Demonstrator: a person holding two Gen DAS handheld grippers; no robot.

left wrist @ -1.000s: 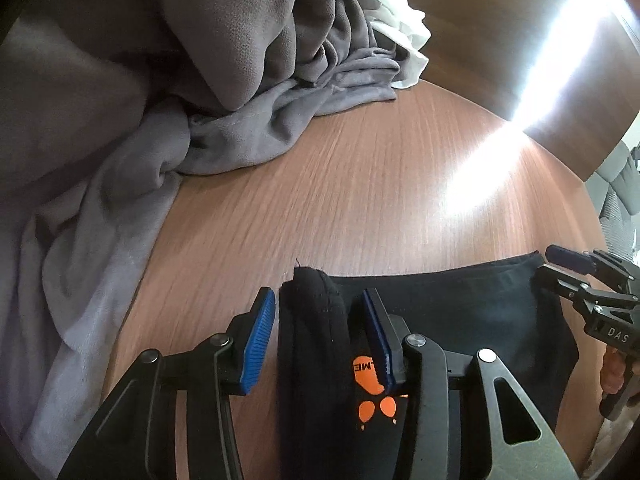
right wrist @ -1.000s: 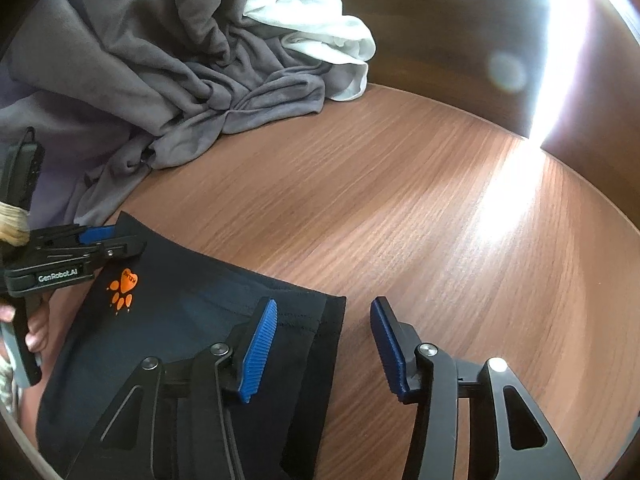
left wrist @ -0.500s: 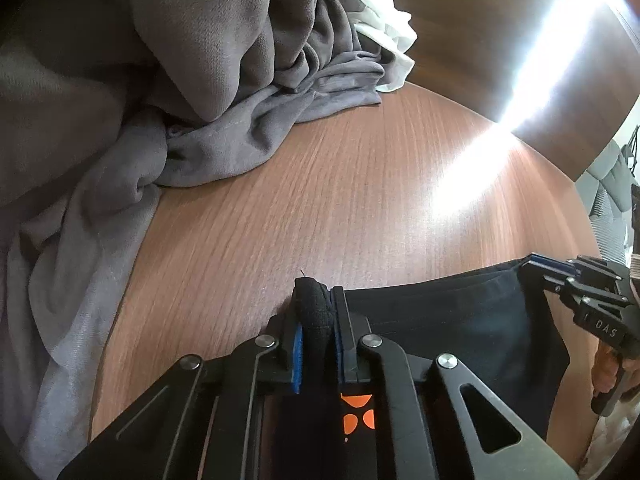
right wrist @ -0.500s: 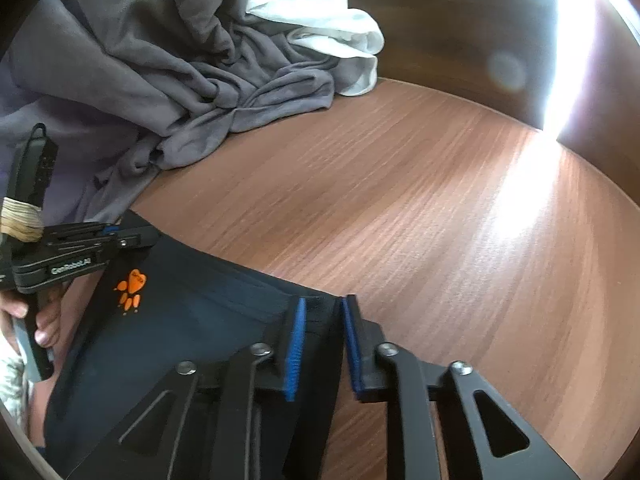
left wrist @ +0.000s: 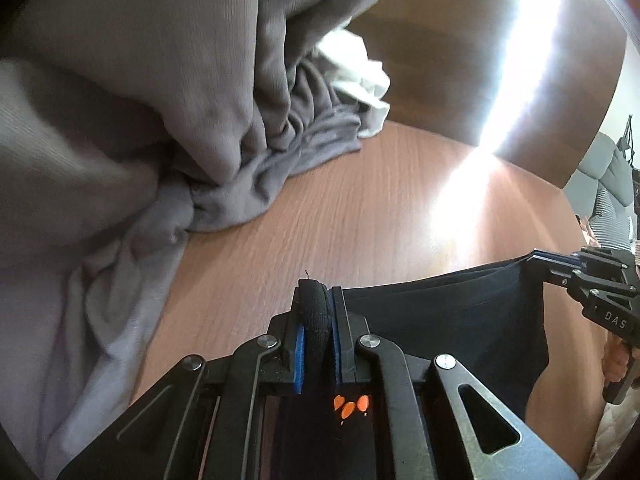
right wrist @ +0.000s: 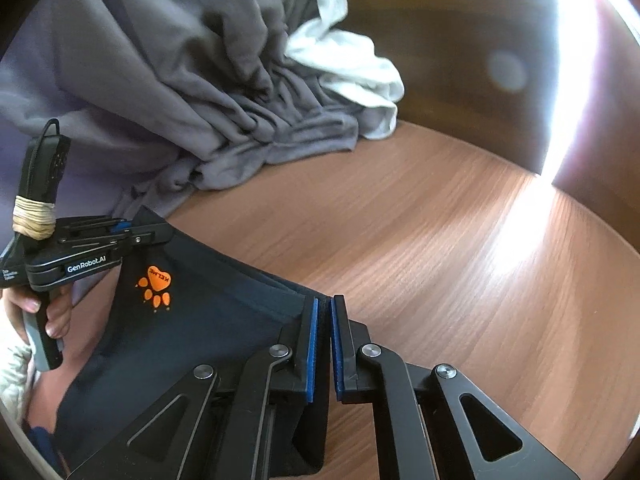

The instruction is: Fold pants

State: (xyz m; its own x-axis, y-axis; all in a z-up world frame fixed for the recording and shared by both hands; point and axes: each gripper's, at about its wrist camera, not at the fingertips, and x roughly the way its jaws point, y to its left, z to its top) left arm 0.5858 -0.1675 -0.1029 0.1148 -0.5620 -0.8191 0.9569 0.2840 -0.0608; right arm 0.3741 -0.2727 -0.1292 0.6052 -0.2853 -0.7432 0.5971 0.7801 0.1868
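The black pants (left wrist: 444,320) carry an orange paw print (right wrist: 157,286) and hang stretched between my two grippers above the wooden table. My left gripper (left wrist: 317,300) is shut on a bunched corner of the pants; it also shows in the right wrist view (right wrist: 132,232) at the left, held by a hand. My right gripper (right wrist: 322,312) is shut on the opposite corner of the pants (right wrist: 224,320); it shows in the left wrist view (left wrist: 540,262) at the right edge.
A heap of grey clothes (left wrist: 160,128) fills the left and back of the wooden table (left wrist: 340,220), with a white garment (right wrist: 352,76) at its far end. Strong glare (right wrist: 532,232) falls across the table's right side. A dark wooden wall stands behind.
Both grippers went from open to shut on the pants' corners. They then lifted the edge off the table, so the pants now hang stretched between them.
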